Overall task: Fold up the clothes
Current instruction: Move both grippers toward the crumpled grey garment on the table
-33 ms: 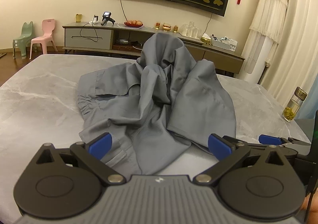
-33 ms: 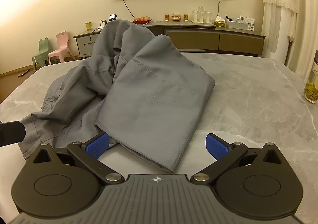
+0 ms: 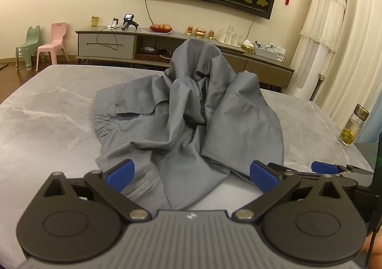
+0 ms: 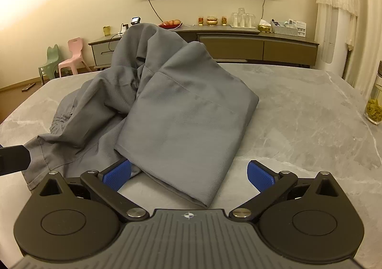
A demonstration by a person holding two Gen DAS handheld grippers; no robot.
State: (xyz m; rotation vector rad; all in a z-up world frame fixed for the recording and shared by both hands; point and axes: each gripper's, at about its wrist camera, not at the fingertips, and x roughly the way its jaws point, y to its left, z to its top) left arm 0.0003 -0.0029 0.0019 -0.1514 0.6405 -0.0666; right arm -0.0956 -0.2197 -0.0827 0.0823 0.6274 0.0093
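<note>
Marble-grey table (image 4: 298, 111) carries a crumpled grey garment (image 3: 191, 125) heaped near its near edge, one flap peaked up. Nothing looks folded yet; spreading it flat likely comes first. Left claw (image 3: 192, 173) and right claw (image 4: 188, 173) hover spread wide, pinching nothing.

Your left gripper (image 3: 192, 174) is spread wide, its 2 blue pads well apart. Your right gripper (image 4: 188, 173) gapes equally, gripping nothing.
</note>
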